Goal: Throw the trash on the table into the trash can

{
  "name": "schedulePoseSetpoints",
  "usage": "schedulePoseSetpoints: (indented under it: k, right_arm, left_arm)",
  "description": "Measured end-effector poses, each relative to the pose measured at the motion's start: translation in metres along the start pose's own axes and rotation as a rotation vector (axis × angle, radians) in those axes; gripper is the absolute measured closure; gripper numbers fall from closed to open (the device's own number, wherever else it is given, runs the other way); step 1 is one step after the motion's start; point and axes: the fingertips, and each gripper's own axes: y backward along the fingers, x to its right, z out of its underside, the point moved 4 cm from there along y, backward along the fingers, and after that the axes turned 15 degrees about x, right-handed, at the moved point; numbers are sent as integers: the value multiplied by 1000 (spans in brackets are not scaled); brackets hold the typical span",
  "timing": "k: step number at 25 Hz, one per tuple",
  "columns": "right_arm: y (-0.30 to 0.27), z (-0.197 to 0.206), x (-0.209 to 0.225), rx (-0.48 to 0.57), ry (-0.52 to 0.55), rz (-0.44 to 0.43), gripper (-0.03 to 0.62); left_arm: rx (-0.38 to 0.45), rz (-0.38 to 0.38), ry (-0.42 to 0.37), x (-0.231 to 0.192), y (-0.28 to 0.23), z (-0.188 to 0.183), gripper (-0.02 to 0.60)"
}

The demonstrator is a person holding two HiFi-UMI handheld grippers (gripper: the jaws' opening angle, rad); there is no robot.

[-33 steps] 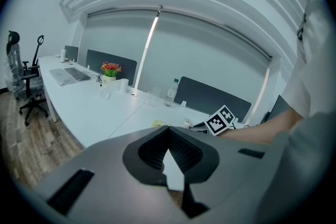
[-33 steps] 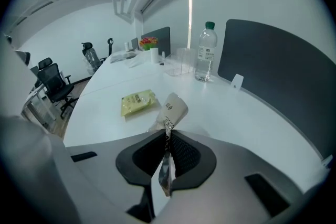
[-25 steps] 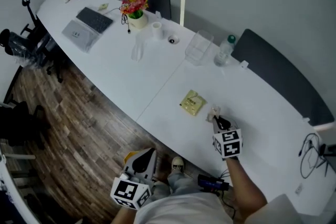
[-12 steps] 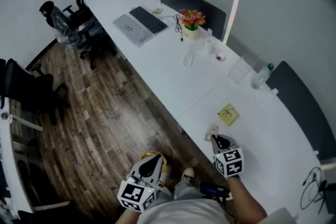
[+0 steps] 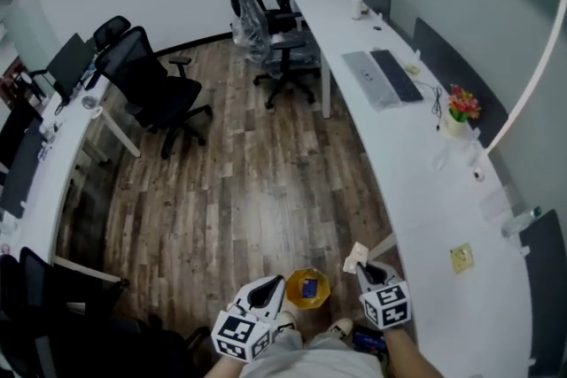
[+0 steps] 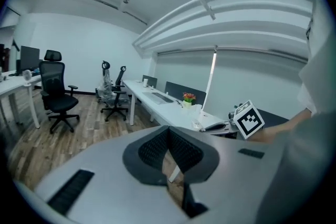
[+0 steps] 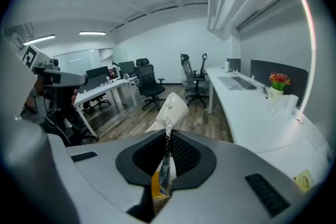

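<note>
Your head has swung away from the table (image 5: 416, 181) toward the wooden floor since a moment ago, and the right gripper (image 5: 365, 268) has come off the tabletop. It now sits just outside the table's floor-side edge. Its jaws are clamped on the pale wrapper (image 5: 355, 257), which stands up out of the pads (in the right gripper view you can see a yellow-orange patch low on it). The yellow trash can (image 5: 307, 288) stands on the floor between your two grippers in the head view, near the wrapper but not under it, with something blue inside. Your left gripper (image 5: 270, 286) has its jaws together with nothing between them. A yellow packet (image 5: 461, 258) lies on the table near your end, about midway across its width.
</note>
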Motion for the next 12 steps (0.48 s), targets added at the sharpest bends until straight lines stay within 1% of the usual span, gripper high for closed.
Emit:
schedulePoseSetpoints:
  k: [3,6,10,12]
  right_arm:
    - [-18,-7,-32,-1,27,-61,551]
    - [-30,-11,-57,5,43,-89,551]
    - [-38,-14,-77,13,51,-101,551]
    - [-42,-15,-83,13,56,-102,551]
  left_arm:
    - [16,-56,15,-21,28,-2,580]
    - [34,-89,21,-39,53,-3,580]
    - [43,-91,18,-56,72,-3,580]
    - [42,-79,15,-63,74,-5,580]
